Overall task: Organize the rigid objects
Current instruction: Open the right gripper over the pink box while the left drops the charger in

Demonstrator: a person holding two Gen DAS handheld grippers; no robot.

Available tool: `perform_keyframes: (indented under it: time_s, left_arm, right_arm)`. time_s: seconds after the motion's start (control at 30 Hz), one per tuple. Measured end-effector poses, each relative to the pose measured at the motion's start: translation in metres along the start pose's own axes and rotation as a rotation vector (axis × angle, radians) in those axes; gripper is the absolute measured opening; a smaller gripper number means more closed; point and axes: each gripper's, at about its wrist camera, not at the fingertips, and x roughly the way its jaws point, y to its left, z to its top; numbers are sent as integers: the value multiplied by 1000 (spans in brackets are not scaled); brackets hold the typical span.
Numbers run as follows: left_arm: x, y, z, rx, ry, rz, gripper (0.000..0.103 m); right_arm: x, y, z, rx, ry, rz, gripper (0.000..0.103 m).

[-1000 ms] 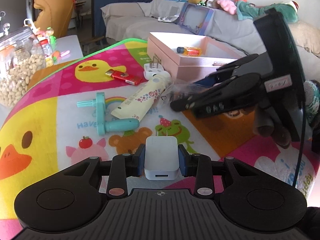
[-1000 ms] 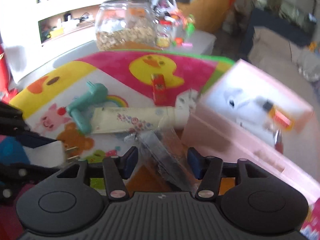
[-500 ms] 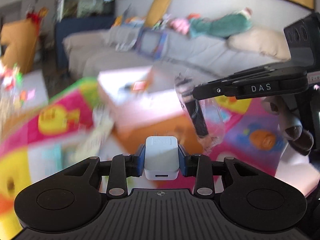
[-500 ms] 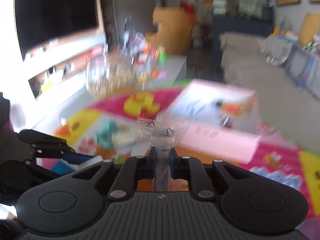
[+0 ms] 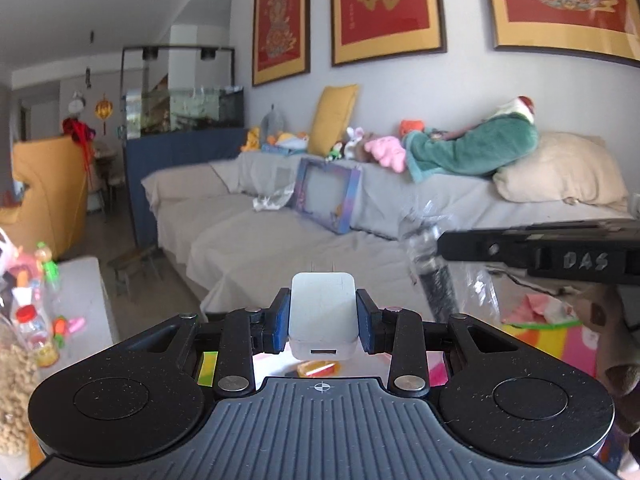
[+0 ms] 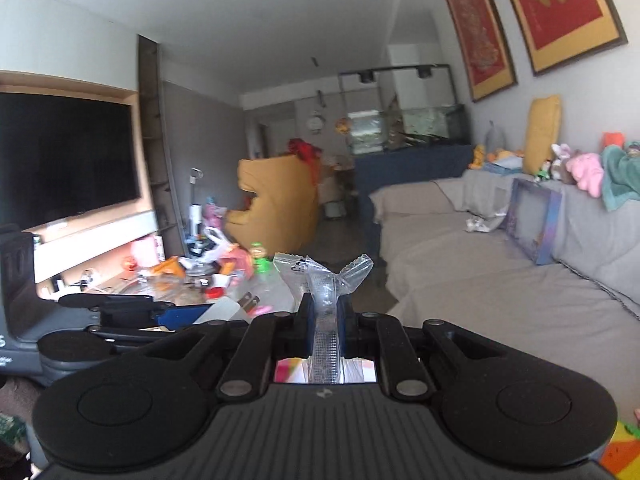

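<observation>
A white plug adapter (image 5: 322,314) sits clamped between the blue pads of my left gripper (image 5: 322,320), prongs pointing away, held high above the table. My right gripper (image 6: 325,322) is shut on the top edge of a clear plastic bag (image 6: 325,280), which crumples above the pads. From the left wrist view that bag (image 5: 440,272) hangs from the right gripper's fingers (image 5: 520,250) with a dark object inside. The left gripper (image 6: 176,314) with the adapter (image 6: 224,308) shows low on the left in the right wrist view. The pink box is hidden below both cameras.
A grey sofa (image 5: 280,236) with cushions and plush toys fills the background. A jar of nuts (image 5: 12,380) and small bottles (image 5: 36,332) stand at the left. The colourful mat (image 5: 536,344) peeks out below. A television (image 6: 64,160) hangs on the left wall.
Both grippers rose from the mat and tilted up toward the room. The right gripper, open around the bag a second ago, has shut on it and lifted it. The left kept the adapter.
</observation>
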Motion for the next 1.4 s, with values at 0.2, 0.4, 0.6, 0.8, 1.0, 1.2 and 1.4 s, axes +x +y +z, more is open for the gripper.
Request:
perform_keyframes:
  time_s: [0.2,0.4,0.6,0.8,1.0,1.2,1.4]
  left_arm:
    - [64,34,-15,-163,179,-22,36]
    - [51,66,-45,-191,185,-29,36]
    - [11,108,-92,-224,233,108,36]
    - [-23,131,-141,-238,325,134,36]
    - [-24,100,-160,-40,354,62,36]
    - [2,104,-147,-190,286,65,37]
    - [70,133,-126,-405,288,87,33]
  right_arm:
    - [71,-39,-3,119,175,-89,21]
    - [66,-43,-33,91,170,-135,43]
    - [52,-18,-71,-3,141,-156,57]
    - [52,25,-110,-208,204,-99,60]
    - [61,55,-126,-237,279,3,60]
    - [62,71,-149,-230,353,10,60]
    - [60,63,-171,-202,405,-3,60]
